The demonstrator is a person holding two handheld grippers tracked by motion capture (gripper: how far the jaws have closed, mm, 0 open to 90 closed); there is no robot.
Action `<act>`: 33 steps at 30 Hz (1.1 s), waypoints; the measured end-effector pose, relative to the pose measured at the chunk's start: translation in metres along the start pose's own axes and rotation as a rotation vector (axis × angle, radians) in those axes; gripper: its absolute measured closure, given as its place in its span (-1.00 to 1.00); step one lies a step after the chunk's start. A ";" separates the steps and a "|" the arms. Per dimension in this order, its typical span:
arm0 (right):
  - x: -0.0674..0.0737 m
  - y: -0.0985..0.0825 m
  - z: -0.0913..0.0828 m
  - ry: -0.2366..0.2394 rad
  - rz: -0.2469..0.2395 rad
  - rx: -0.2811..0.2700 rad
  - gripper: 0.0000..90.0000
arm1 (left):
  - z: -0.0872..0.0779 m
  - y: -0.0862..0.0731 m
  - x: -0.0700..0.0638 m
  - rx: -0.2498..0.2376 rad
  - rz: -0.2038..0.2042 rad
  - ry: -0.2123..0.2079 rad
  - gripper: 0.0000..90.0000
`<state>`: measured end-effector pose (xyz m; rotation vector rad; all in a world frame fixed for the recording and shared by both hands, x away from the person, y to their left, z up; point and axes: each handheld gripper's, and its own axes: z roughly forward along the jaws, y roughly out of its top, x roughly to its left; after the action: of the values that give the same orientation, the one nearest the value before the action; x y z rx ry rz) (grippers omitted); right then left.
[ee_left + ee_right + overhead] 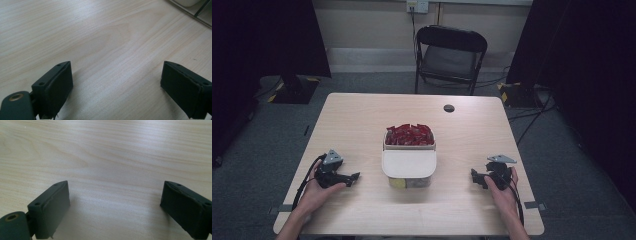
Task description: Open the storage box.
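A clear container [409, 165] stands at the middle of the wooden table [357, 120], its far half heaped with red packets [409, 135] and its near half covered by a white lid [409, 163]. My left gripper [353, 176] rests on the table left of it, held in a hand, and is open with nothing between its jaws. Right of the container my right gripper [473, 175] lies in the other hand, also open and empty. In the left gripper view the gripper [116, 83] has bare wood between its wide pads; the right gripper [115, 205] in its own view looks the same.
A black folding chair [449, 57] stands beyond the table's far edge. A dark round grommet [449, 108] sits in the tabletop near the far side. Black curtains and stand bases flank the table on both sides.
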<state>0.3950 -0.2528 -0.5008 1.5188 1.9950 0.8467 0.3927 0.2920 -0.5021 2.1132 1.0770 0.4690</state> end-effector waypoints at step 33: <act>0.011 0.007 -0.019 0.124 0.004 -0.026 -0.66 | 0.000 0.000 0.000 0.000 -0.002 0.000 -0.78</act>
<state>0.3834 -0.2438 -0.4831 1.4889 2.0606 0.9865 0.3930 0.2918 -0.5021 2.1126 1.0791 0.4685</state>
